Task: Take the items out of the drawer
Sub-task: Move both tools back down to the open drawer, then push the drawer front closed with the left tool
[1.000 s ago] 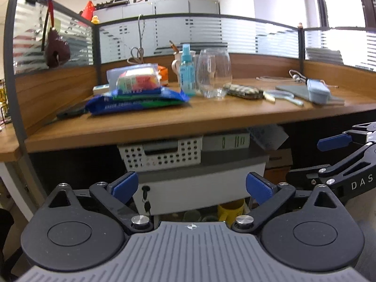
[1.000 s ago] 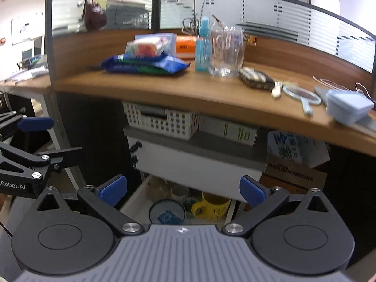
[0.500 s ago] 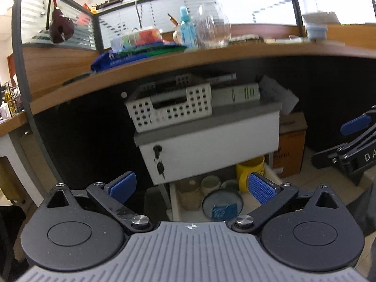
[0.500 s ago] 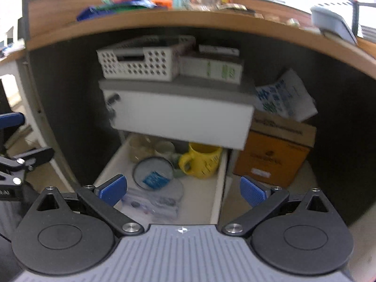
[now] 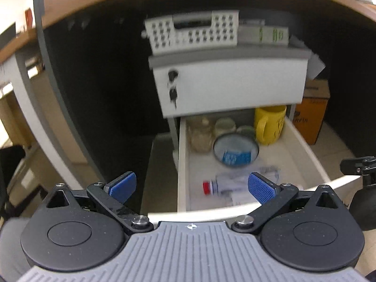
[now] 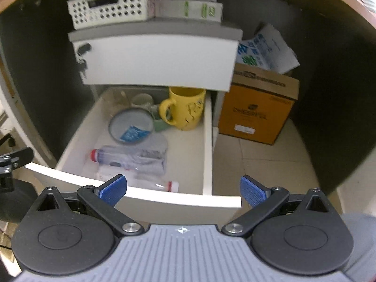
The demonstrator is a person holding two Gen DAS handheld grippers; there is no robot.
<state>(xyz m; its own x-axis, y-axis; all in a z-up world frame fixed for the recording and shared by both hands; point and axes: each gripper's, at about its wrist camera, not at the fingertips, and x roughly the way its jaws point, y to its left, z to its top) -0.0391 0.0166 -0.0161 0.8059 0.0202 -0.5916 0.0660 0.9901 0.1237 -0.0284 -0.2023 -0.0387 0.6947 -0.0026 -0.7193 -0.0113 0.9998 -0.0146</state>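
Drawer (image 6: 208,141) is seen pulled out from the bottom of a white pedestal cabinet (image 6: 159,58) beneath the wooden surface (image 5: 94,2); its front edge lies just ahead of both grippers. Inside it, a yellow mug (image 6: 185,109) is noted at the back right, upright, handle toward the left. Beside the mug a round grey lid (image 6: 131,125) with a blue packet on it is recorded, and behind that, glass jars (image 5: 202,134), blurred. Nearer the front, a clear plastic bottle with a red cap (image 6: 127,157) is found lying on its side among clear bags; a second small capped item (image 6: 172,185) is seen at the front edge, too blurred to identify. On top of the cabinet a white perforated basket (image 6: 110,7) and a flat white box (image 6: 190,9) are observed. To the right of the cabinet an orange cardboard box (image 6: 256,110) is noted on the floor. Left gripper (image 5: 191,186) is held above the drawer's front left corner, fingers spread wide, nothing between them. Right gripper (image 6: 183,190) is likewise released and empty, above the drawer's front right corner.
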